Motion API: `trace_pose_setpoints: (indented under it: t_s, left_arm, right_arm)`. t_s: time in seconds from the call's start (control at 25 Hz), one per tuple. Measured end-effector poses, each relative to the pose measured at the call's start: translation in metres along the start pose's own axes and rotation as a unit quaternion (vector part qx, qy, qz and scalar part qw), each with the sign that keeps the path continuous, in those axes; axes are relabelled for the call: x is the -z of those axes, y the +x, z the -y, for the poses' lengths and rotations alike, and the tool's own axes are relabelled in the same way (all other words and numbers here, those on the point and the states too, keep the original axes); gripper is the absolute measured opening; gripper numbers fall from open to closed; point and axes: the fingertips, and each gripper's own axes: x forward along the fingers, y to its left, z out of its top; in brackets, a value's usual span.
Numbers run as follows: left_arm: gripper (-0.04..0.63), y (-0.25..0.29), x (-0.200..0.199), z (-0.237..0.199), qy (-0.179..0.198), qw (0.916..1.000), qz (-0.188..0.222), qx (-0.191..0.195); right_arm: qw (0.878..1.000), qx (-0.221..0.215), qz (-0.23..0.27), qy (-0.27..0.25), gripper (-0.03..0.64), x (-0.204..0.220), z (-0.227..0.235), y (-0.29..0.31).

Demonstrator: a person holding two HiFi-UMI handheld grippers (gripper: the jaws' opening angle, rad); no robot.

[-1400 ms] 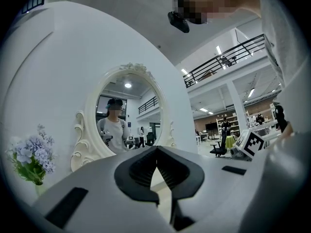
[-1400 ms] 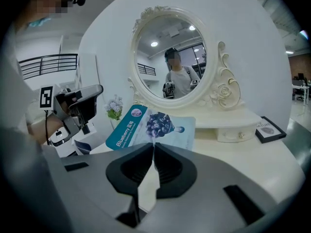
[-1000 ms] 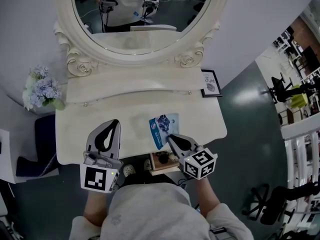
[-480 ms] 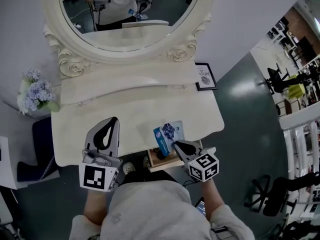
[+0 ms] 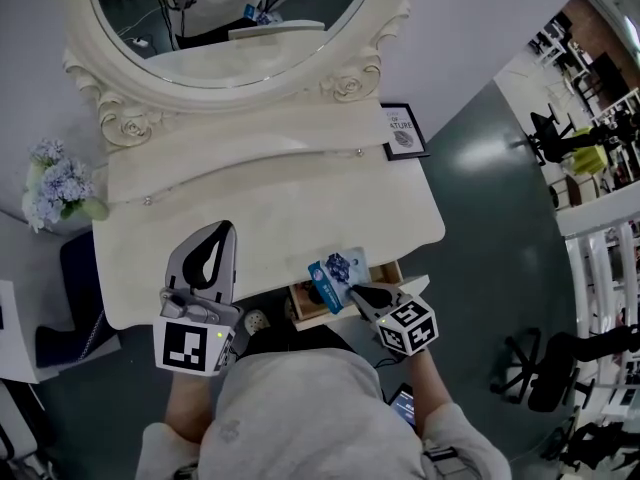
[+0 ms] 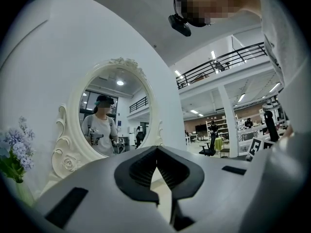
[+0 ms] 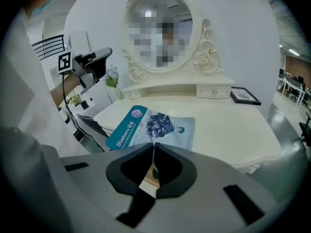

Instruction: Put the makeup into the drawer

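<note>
- Currently carrying blueberry mask sachet in tightly closed right gripper, lower centre of frame, by open drawer
- Holding left gripper closed, empty, lower left
- Next: lower sachet into drawer, then release

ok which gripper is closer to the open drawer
Right. The right gripper, shut on the mask sachet, hangs just above the drawer; the left gripper is off to the left over the tabletop, empty.

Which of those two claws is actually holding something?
The right claw: it pinches the edge of the blue Blueberry sachet. The left claw is closed too, but with nothing between its jaws.
</note>
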Motion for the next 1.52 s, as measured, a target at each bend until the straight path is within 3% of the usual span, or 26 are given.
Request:
trace_pose_setpoints:
  t_s: [0.68, 1.52]
  left_arm:
    - [0.014, 0.014, 0.013, 0.02, -0.007, 0.9992, -0.015, 0.036]
    - [0.015, 0.015, 0.017, 0.022, -0.007, 0.9989, -0.022, 0.041]
  right_arm:
    - [0.994, -0.013, -0.104, 0.022, 0.029, 0.068, -0.004, 0.002]
    - [0.97, 0.026, -0.239, 0.033, 0.029, 0.104, 0.027, 0.06]
